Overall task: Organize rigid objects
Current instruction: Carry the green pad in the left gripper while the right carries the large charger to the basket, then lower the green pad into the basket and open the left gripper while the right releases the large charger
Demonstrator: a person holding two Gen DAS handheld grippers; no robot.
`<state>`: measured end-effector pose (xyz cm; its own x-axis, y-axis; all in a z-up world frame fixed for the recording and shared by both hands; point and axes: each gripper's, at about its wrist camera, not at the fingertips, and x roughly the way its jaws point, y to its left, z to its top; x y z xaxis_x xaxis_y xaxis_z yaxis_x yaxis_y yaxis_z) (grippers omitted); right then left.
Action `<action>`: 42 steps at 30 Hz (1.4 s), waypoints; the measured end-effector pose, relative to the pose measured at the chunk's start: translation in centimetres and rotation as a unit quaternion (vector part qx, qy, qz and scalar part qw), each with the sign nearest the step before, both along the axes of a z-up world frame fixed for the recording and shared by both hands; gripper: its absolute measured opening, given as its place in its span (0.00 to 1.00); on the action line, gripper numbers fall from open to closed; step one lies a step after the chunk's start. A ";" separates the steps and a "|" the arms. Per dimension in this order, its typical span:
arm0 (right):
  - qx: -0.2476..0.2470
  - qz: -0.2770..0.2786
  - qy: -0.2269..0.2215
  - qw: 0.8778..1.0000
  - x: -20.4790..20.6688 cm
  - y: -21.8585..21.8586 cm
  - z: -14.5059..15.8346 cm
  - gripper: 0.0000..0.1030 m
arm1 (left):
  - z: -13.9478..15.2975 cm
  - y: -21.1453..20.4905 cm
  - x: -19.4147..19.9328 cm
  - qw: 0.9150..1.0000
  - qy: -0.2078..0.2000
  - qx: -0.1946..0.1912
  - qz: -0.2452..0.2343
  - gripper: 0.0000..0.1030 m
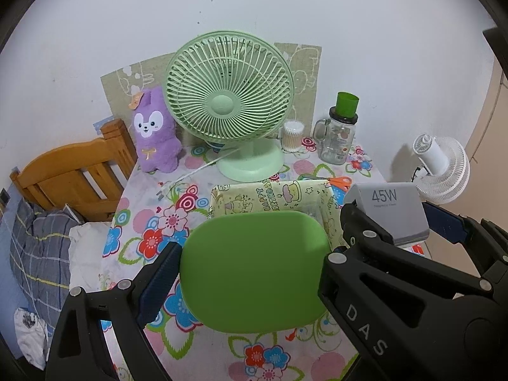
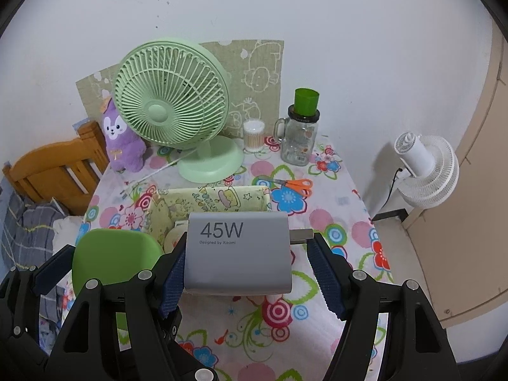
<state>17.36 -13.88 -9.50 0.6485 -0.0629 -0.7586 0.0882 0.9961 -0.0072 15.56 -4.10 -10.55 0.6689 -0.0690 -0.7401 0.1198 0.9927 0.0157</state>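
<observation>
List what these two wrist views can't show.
- Box interior: in both views blocked by the green case and the 45W charger.
- Green case: front and markings unseen, only a blank face shows.
- Jar label print: too small.
- Scissors blades: left view, cut off behind the box rim.

I'm seeing even, soft indoor light; the white fan (image 2: 425,171) is casting a faint shadow leftward on the wall, and fisheye bending is darkening both views' corners.

Matt grey plastic charger (image 2: 238,254); smooth green plastic lid (image 1: 257,270); cloth basket (image 1: 273,195).
</observation>
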 end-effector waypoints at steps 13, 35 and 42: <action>-0.008 0.004 0.017 1.000 5.3 -0.3 -2.8 0.71 | -2.8 -0.5 4.8 1.000 0.017 -0.008 0.003 0.92; 0.009 0.007 0.069 0.998 10.9 -0.9 -10.7 0.71 | -10.2 -0.8 10.4 0.997 0.071 -0.033 -0.006 0.93; -0.020 0.023 0.066 0.997 10.8 -0.2 -11.9 0.71 | -11.9 -0.6 10.3 0.994 0.099 -0.049 -0.007 0.95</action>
<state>28.16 -14.06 -21.36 0.5467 -0.0667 -0.8347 0.0373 0.9978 -0.0553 25.90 -4.69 -22.43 0.5100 -0.1553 -0.8461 0.1243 0.9866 -0.1061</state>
